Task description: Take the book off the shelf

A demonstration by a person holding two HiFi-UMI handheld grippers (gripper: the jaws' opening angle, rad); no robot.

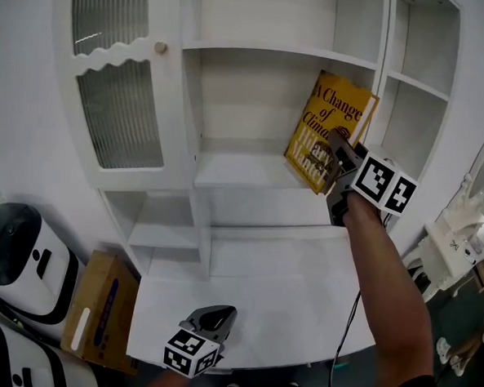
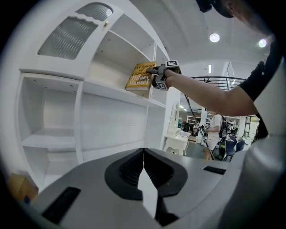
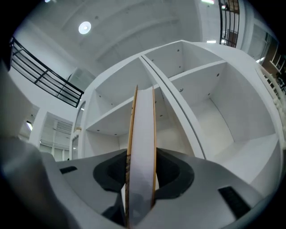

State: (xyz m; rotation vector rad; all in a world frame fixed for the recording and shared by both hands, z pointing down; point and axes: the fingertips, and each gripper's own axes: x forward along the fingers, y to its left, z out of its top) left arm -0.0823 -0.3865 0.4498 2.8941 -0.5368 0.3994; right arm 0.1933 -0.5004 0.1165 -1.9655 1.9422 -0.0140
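The head view hides the lower right corner of the yellow book with dark lettering (image 1: 326, 124) behind the right gripper (image 1: 336, 156), so the bottom of the cover print is cut off. The right gripper view only gives you the book's white page edge (image 3: 142, 147) end-on between thin yellow covers. A dark pad presses on each side, so that gripper is clamped on it. The book sits tilted in the middle compartment of the white wooden shelf unit (image 1: 243, 171), top corner close to the right-hand divider. It's the only thing I can see in there. The left gripper (image 1: 216, 318) hangs low over the white tabletop (image 1: 285, 289), jaws together on nothing.
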